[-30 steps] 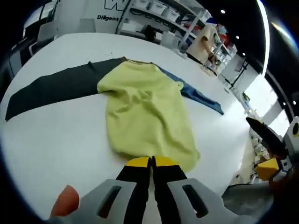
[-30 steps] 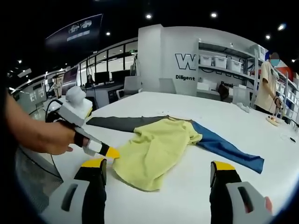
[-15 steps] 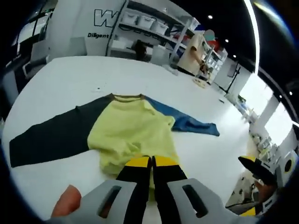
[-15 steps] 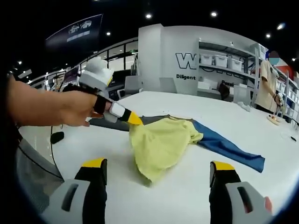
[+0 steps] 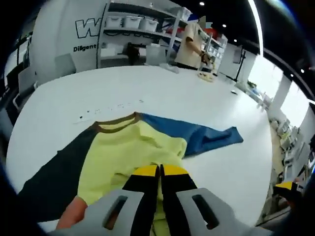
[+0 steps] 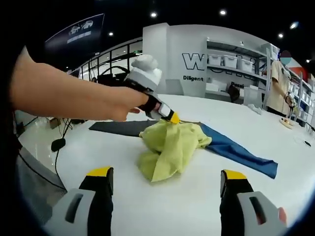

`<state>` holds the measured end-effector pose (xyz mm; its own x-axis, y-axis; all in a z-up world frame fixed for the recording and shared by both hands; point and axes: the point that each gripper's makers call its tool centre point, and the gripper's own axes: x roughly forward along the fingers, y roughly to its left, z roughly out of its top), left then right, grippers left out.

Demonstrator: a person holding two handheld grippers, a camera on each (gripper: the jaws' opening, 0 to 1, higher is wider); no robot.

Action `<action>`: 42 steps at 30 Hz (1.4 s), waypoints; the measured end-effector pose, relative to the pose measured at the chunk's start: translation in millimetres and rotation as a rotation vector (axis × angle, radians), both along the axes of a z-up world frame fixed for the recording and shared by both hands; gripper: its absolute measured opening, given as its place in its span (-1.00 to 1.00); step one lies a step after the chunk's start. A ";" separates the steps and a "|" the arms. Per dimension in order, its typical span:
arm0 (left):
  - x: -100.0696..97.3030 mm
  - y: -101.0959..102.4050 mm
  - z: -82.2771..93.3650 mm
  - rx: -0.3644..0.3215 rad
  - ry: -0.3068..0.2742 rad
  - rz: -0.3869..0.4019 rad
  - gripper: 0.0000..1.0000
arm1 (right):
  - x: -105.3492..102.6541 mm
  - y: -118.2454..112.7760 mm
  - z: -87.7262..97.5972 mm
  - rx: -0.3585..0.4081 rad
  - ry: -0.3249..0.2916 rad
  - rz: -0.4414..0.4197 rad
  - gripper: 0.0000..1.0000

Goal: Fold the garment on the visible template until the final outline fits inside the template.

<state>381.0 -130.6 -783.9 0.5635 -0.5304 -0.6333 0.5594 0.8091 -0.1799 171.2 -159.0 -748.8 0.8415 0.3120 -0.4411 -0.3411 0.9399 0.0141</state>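
Right gripper view showed the garment (image 6: 172,145) lying on the white table (image 6: 147,206) — a long-sleeved top with a yellow body, a dark sleeve (image 6: 120,127) running out to the left and a blue sleeve (image 6: 241,155) running out to the right. The yellow body was bunched into a loose heap, its hem lifted and carried toward the far collar, which reads as a bottom-to-top fold in progress. No template outline could be made out on the table, so how the outline compared with it could not be judged.

The left gripper (image 6: 172,118) came in from the left, held in a person's hand (image 6: 123,105), its yellow-tipped jaws clenched on the yellow hem at the top of the heap. In the left gripper view the same jaws were pressed together over the yellow cloth (image 5: 133,152), with the brown collar (image 5: 115,122) and the blue sleeve just beyond — the grip was high so the fabric could drape and lay over itself.

The right gripper (image 6: 167,184) hung near the viewer with its jaws spread wide and nothing between them, apart from the garment, apparently kept ready to pin or smooth the fold

A person (image 6: 285,78) stood by shelves (image 6: 231,61) far to the right
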 end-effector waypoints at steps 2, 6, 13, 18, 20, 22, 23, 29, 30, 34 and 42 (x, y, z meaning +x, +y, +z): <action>4.8 -6.1 -13.6 0.030 0.013 -0.018 -1.00 | 0.2 -2.1 0.0 -0.006 -0.001 -0.006 0.82; 7.5 -10.6 -28.4 0.062 0.016 -0.034 -1.00 | 0.8 -4.8 1.2 0.005 -0.002 -0.017 0.81; -6.6 -14.2 -61.6 0.117 0.094 -0.100 -0.76 | 0.6 -4.4 0.8 0.009 0.001 -0.016 0.81; -11.2 -11.4 -63.6 0.128 0.087 -0.109 -0.73 | 0.3 -5.2 0.3 0.011 0.004 -0.018 0.80; -12.0 -10.6 -61.0 0.122 0.087 -0.111 -0.70 | 0.2 -5.2 0.3 0.011 0.004 -0.017 0.80; -18.2 -11.1 -51.8 0.081 0.094 -0.118 -0.68 | -0.2 -3.1 -0.2 0.007 0.006 -0.008 0.80; -21.1 -11.2 -48.2 0.068 0.097 -0.121 -0.68 | -0.3 -2.8 -0.3 0.007 0.006 -0.006 0.79; -32.6 5.7 -21.6 0.019 0.032 -0.143 -0.72 | -1.5 -0.9 -1.1 0.006 0.009 0.002 0.79; -32.2 11.8 -19.9 0.023 0.020 -0.137 -0.73 | -1.8 0.1 -1.6 0.003 0.011 0.006 0.79; -21.4 34.0 -25.3 0.064 -0.015 -0.088 -0.86 | -2.2 3.2 -2.0 0.002 0.012 0.017 0.78; -14.7 33.7 -41.2 0.068 0.015 -0.053 -0.94 | -1.5 0.9 -1.7 0.010 0.011 0.010 0.77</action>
